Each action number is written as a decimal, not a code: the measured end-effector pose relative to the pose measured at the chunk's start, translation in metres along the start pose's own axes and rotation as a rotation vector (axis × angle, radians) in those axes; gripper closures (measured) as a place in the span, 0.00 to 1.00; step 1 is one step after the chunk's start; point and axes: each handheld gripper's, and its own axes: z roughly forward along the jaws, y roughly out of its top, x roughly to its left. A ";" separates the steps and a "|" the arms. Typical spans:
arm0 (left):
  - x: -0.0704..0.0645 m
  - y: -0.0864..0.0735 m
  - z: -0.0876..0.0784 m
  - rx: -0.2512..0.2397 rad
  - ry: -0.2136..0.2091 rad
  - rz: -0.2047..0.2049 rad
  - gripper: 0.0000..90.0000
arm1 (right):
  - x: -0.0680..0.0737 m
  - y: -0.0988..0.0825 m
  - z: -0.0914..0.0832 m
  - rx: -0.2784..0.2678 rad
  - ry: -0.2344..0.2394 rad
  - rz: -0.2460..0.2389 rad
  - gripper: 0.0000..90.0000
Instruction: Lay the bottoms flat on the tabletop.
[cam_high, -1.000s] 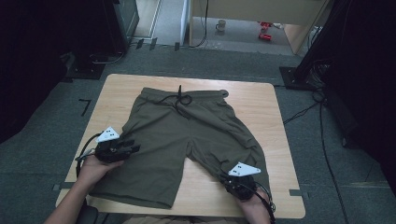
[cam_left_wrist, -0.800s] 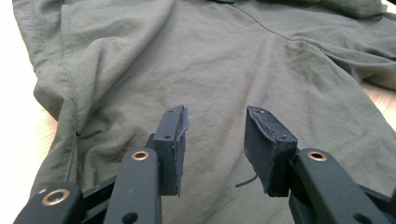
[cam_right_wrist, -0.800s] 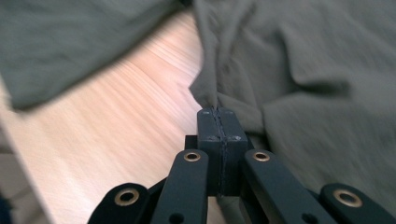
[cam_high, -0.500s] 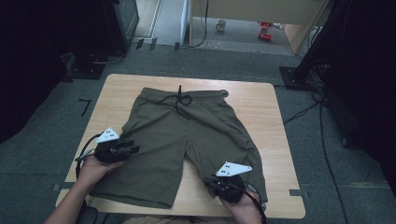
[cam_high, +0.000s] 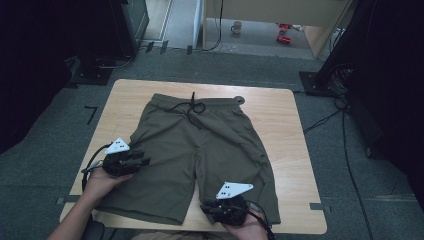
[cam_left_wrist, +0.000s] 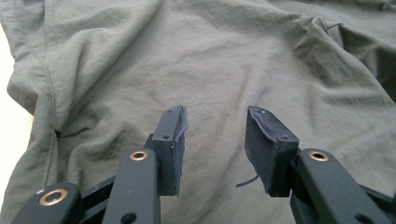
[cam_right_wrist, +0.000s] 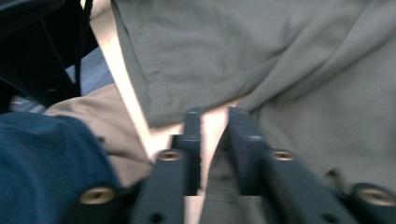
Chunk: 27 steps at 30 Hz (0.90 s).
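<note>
Olive green shorts (cam_high: 200, 145) lie flat on a wooden table (cam_high: 280, 130), waistband and black drawstring (cam_high: 192, 107) at the far side. My left gripper (cam_high: 145, 161) rests over the outer side of the left leg, pointing right. In the left gripper view it (cam_left_wrist: 215, 116) is open above wrinkled fabric (cam_left_wrist: 224, 60), with nothing pinched. My right gripper (cam_high: 207, 207) sits at the near edge by the right leg's hem, pointing left. Its jaws (cam_right_wrist: 215, 114) have just been opening. They stand a little apart with bare table showing in the gap and the hem (cam_right_wrist: 187, 102) just beyond.
The table's front edge (cam_high: 200, 229) runs right under my right hand. A dark blue sleeve (cam_right_wrist: 51, 158) and beige cloth (cam_right_wrist: 107, 126) lie left of the right jaws. Cables (cam_high: 350, 165) cross the grey floor at right, and black stands (cam_high: 330, 65) sit behind the table.
My right gripper has slid left along the near edge from the right leg's hem toward the gap between the legs, and its jaws have parted. The left gripper has stayed in place.
</note>
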 end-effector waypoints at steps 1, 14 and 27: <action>0.000 0.000 0.000 0.000 0.000 0.002 0.64 | -0.001 0.000 -0.003 -0.017 -0.016 -0.017 0.77; -0.001 0.000 0.000 -0.002 0.002 0.009 0.64 | -0.060 -0.030 -0.065 -0.215 -0.378 0.020 0.74; 0.000 0.000 0.000 -0.004 0.000 0.008 0.64 | -0.102 -0.084 -0.093 -0.132 -0.551 0.164 0.61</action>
